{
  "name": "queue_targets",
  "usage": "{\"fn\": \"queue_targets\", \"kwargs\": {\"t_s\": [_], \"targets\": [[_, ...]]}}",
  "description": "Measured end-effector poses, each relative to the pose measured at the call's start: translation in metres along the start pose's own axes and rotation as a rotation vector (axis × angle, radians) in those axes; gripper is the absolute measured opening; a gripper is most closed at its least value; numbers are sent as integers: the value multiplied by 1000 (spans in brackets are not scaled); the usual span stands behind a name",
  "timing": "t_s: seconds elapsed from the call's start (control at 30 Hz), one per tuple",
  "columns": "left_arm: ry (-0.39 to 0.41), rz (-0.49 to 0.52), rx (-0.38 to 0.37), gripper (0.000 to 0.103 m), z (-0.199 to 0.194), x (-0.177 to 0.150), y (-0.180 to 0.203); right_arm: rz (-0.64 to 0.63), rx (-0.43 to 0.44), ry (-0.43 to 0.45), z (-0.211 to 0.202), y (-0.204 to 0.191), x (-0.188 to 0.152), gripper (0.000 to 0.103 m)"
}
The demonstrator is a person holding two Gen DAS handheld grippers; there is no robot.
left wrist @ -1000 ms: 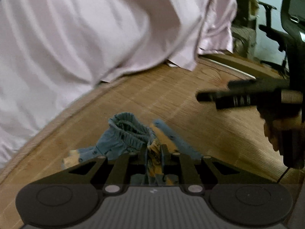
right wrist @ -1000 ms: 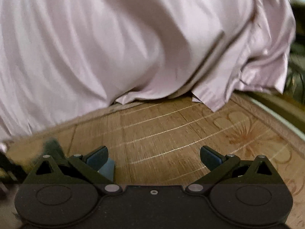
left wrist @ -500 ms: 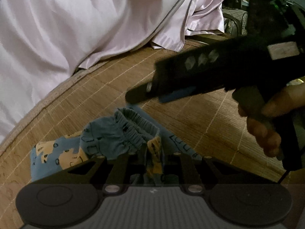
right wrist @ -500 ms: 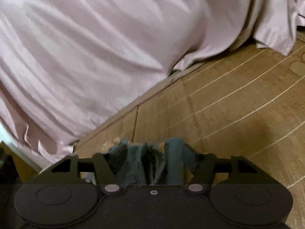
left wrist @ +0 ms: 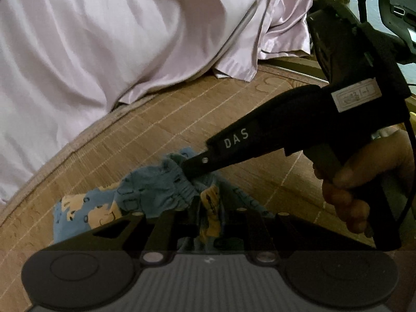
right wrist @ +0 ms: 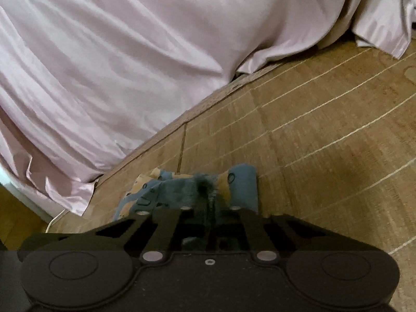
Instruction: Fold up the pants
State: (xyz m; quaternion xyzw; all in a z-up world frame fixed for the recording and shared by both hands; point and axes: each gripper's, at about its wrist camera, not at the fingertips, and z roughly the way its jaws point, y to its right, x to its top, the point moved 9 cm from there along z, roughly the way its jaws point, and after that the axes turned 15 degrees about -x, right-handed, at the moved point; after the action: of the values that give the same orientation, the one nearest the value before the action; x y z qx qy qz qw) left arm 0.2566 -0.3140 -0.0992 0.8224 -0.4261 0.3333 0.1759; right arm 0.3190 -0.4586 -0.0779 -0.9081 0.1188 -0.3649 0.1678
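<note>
Two hand-held grippers clamp a small pair of blue pants (left wrist: 145, 192) printed with tan cartoon figures, bunched on a woven bamboo mat (left wrist: 182, 119). At far left in the left wrist view, a pale pink satin sheet (left wrist: 104, 39) is heaped along the mat's edge. Toward the centre, the pants' gathered elastic waistband (left wrist: 171, 182) is rucked upward, with one printed leg trailing left across the mat. The left gripper (left wrist: 208, 215) has its jaws drawn narrow on a fold of the fabric just below the waistband. Just beyond it, the right gripper (left wrist: 191, 167), lettered "DAS", reaches in from the right and pinches the waistband at its tip. At far right, a person's hand (left wrist: 364, 179) wraps its handle, with part of an office chair (left wrist: 395, 13) behind. From the right wrist view, the same sheet (right wrist: 130, 52) fills the left and top, the pants (right wrist: 161, 192) lie at the centre of the mat (right wrist: 325, 130), and the right gripper (right wrist: 209, 208) has its jaws closed narrow on the dark blue cloth
</note>
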Motion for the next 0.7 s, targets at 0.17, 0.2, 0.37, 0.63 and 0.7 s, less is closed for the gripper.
{"fn": "queue_targets", "kwargs": {"t_s": [0.17,0.2,0.37,0.63,0.7], "targets": [[46,57,-11,16,-9,10,14,-10,-22,54,-20,3,6,4],[49,70,-15,16,-8,11,17,-5,-29,53,-22,6,6,4],[33,83,-43,16,4,7,24,-12,-90,31,-26,19,1,4],[26,-14,-168,61,-7,-5,26,-51,-240,24,-19,36,-5,59],[101,-26,-187,75,-31,-2,20,-52,-250,81,-27,36,1,83]]}}
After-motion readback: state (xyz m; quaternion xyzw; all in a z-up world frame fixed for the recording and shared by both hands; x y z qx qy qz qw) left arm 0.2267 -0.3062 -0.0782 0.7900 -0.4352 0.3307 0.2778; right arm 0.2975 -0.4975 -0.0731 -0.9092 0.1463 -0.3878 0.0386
